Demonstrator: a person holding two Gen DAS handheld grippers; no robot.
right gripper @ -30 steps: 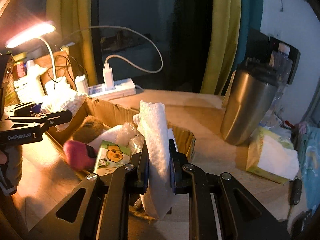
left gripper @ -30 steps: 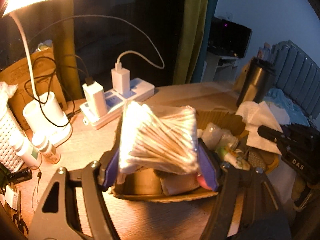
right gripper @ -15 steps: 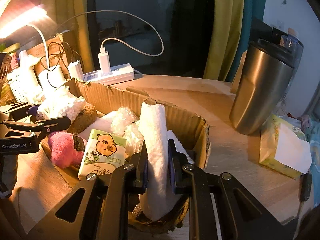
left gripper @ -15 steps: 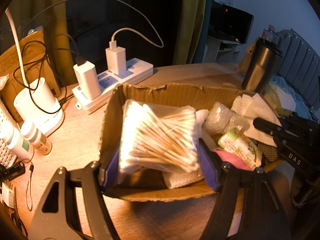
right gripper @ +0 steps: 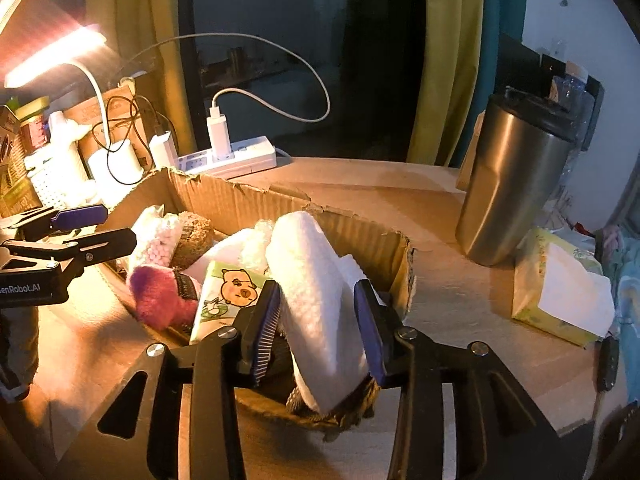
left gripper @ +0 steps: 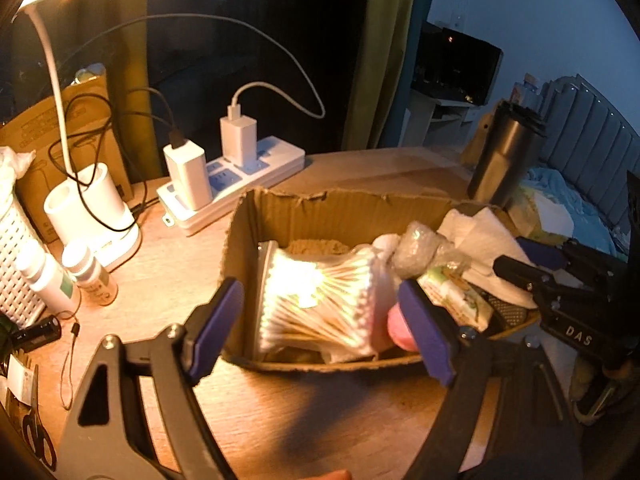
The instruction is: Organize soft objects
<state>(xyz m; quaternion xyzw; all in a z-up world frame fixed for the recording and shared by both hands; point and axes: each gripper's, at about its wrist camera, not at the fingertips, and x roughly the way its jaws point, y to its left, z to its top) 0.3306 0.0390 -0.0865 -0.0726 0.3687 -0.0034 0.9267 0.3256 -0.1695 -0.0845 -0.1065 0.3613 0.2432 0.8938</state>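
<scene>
A torn cardboard box (left gripper: 336,208) (right gripper: 240,204) sits on the wooden desk and holds soft things. A bag of cotton swabs (left gripper: 320,304) (right gripper: 156,240) lies at its left end. My left gripper (left gripper: 320,328) is open, its jaws wide on either side of the bag and clear of it. A folded white towel (right gripper: 316,300) leans in the box's right end. My right gripper (right gripper: 316,328) is open around the towel. A pink plush (right gripper: 160,296), a capybara tissue pack (right gripper: 228,296) and a bubble-wrap bundle (left gripper: 420,248) lie between.
A white power strip (left gripper: 236,184) with chargers and cables lies behind the box. A lamp base (left gripper: 92,216) and small bottles (left gripper: 68,276) stand at left. A steel tumbler (right gripper: 516,184) and a tissue pack (right gripper: 560,292) stand at right.
Both grippers opened. The left one let the cotton swab bag go into the box's left end. The right one let go of the towel, which now leans in the right end.
</scene>
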